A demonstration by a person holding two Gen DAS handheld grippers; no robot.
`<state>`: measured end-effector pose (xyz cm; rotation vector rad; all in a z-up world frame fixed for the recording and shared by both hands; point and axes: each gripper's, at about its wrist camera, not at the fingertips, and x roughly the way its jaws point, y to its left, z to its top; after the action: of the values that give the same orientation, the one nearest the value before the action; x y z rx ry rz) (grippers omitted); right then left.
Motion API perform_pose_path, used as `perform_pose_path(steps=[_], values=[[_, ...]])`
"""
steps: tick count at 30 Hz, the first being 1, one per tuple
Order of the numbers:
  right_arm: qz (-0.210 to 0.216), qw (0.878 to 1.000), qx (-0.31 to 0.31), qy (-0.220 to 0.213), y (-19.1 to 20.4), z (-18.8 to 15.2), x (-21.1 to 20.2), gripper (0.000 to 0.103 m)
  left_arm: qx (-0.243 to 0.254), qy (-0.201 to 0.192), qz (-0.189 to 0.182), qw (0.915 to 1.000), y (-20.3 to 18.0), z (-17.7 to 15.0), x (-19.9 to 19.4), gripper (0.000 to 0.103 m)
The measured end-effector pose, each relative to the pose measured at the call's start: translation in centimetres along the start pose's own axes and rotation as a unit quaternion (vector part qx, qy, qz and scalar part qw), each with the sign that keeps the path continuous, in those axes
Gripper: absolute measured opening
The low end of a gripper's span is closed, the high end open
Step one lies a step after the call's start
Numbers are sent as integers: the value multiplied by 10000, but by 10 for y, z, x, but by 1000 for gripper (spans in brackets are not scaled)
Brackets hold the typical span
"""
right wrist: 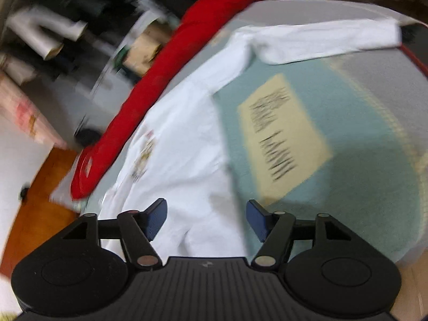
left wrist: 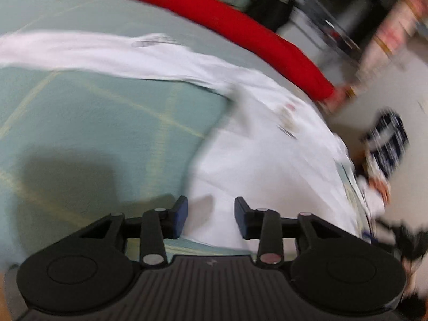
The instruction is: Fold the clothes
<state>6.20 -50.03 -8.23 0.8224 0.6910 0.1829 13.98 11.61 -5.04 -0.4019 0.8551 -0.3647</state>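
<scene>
Both pairs of fingers stand spread and grasp nothing: our left gripper and our right gripper each hover over the white shirt, whose cloth fills the gap between the blue pads at the bottom centre of either frame. We see the shirt spread flat on a pale green mat, one sleeve stretched toward the upper right of the right wrist frame. Only that view shows a cream printed label on the mat. A red roll borders the shirt. Blur hides the small chest print.
</scene>
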Motion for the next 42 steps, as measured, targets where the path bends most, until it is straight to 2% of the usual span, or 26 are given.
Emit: perform_pose_path(steps=[2,3,5,7,8,9,11,13,17,18,20,23,25,27,29,31,34,36,40,42], values=[[164,9992,-295,201,19,-12,9,77,809,-8,-36,9967,-32,-4,4,47],[35,9974,-673,257,32,-19,14,78,1312,-38,13,9913,-49,-8,8,51],[-364,9862,-1578,337,60,-33,24,84,2378,-71,137,9712,-84,-20,16,57],[-758,9652,-2467,413,87,-48,35,89,3363,-30,200,9415,-115,-36,24,62],[-953,9511,-2903,450,101,-55,40,89,3748,-14,185,9269,-129,-43,27,63],[-1194,9317,-3393,503,111,-65,45,89,4081,-9,139,9128,-140,-51,32,65],[-1693,8810,-4376,613,128,-88,56,92,4616,-21,3,8871,-160,-66,41,66],[-2118,8319,-5090,629,134,-109,67,95,4970,-42,-127,8676,-176,-75,51,67],[-2530,7846,-5621,659,134,-129,84,96,5506,-31,-240,8344,-201,-89,74,67],[-2598,7740,-5741,622,135,-132,87,97,5594,-9,-250,8285,-206,-91,81,67],[-2715,7526,-5976,517,137,-137,93,98,5694,56,-205,8218,-213,-93,98,67],[-2803,7408,-6097,288,141,-135,93,98,5839,-19,-5,8118,-221,-96,120,67],[-2716,7421,-6124,233,143,-133,90,98,5927,-96,116,8053,-224,-97,126,71],[-2608,7444,-6144,194,145,-132,87,98,6056,-252,245,7950,-226,-99,124,73],[-2500,7466,-6163,154,147,-131,85,98,6223,-507,420,7800,-226,-101,120,72],[-2392,7487,-6181,115,149,-129,82,99,6203,-641,539,7799,-222,-97,114,72],[-2228,7517,-6207,55,151,-127,78,99,6038,-718,565,7919,-217,-86,106,72],[-2255,7334,-6413,24,152,-136,88,98,5983,-749,543,7959,-215,-81,102,72],[-2340,6889,-6861,-35,154,-156,111,98,6206,-729,541,7789,-217,-84,101,72],[-2614,6603,-7038,-180,152,-160,116,98,6248,-620,469,7769,-214,-87,99,72]])
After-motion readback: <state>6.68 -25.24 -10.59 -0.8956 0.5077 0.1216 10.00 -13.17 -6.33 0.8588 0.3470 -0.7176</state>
